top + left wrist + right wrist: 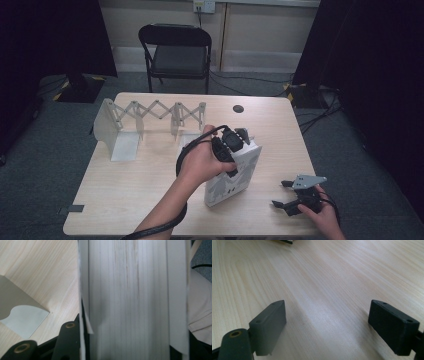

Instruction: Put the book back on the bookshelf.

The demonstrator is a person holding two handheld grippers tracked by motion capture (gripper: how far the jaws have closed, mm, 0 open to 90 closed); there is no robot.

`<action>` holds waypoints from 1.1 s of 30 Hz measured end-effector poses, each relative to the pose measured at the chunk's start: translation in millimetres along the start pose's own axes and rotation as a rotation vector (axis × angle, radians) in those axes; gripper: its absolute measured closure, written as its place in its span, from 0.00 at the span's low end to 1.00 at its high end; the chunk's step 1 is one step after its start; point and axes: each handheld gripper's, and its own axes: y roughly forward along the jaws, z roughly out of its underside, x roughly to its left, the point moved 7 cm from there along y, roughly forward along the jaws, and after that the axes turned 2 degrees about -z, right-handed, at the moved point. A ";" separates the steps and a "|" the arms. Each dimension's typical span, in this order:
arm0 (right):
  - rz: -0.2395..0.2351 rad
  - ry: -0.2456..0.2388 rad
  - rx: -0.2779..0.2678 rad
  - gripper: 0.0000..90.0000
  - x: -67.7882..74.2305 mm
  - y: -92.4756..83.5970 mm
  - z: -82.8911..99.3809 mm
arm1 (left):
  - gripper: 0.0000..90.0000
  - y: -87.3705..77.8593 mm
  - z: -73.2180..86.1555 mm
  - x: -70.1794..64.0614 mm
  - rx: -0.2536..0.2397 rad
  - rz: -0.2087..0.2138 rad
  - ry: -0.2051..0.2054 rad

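Observation:
A thick white book (231, 176) stands tilted on the wooden table (140, 190), right of centre. My left gripper (235, 140) is shut on its upper end, with the person's left hand wrapped around the gripper body. In the left gripper view the book's page edges (130, 290) run straight up between the jaws of the left gripper (132, 342). My right gripper (285, 196) rests low near the table's front right edge, open. In the right gripper view its two black pads (270, 322) stand wide apart over bare wood, nothing between them.
A white expanding book rack (150, 116) with end plates stands at the back left of the table; one plate (21, 320) lies beside the book. A small dark round hole (238, 108) sits near the far edge. A black folding chair (177, 50) stands behind the table.

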 end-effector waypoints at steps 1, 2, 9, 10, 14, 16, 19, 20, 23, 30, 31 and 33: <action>0.000 0.000 0.000 0.16 0.0 0.0 0.0 | 0.57 -0.9 1.2 0.7 0.004 0.003 0.001; 0.000 0.000 0.000 0.16 0.0 0.0 0.0 | 0.57 -1.3 2.1 1.1 0.002 0.002 -0.005; 0.000 0.000 0.000 0.16 0.0 0.0 0.0 | 0.58 -3.4 9.0 3.8 0.014 0.001 -0.025; 0.000 0.000 0.000 0.16 0.0 0.0 0.0 | 0.58 -3.8 10.0 4.4 0.014 0.004 -0.028; 0.000 0.000 0.000 0.16 0.0 0.0 0.0 | 0.58 -5.3 12.5 6.8 0.010 0.000 -0.034; 0.000 0.001 0.000 0.16 0.0 0.0 0.0 | 0.58 -6.2 13.7 8.4 0.005 -0.005 -0.034; 0.000 0.000 0.000 0.16 0.0 0.0 0.0 | 0.58 -7.5 16.0 10.6 0.005 -0.009 -0.037; 0.000 0.000 0.000 0.16 0.0 0.0 0.0 | 0.58 -8.1 17.0 11.3 0.008 -0.011 -0.043; 0.000 -0.001 0.000 0.16 0.0 0.0 0.0 | 0.58 -8.8 20.2 13.0 0.011 -0.014 -0.049; 0.000 0.000 0.001 0.16 0.0 0.0 0.0 | 0.58 -12.4 28.0 18.0 0.014 -0.016 -0.070; 0.000 0.000 0.000 0.16 0.0 0.0 0.0 | 0.58 -12.8 28.7 18.5 0.013 -0.017 -0.067; 0.000 -0.001 0.000 0.16 -0.1 0.0 0.0 | 0.58 -13.6 30.5 19.9 0.009 -0.020 -0.079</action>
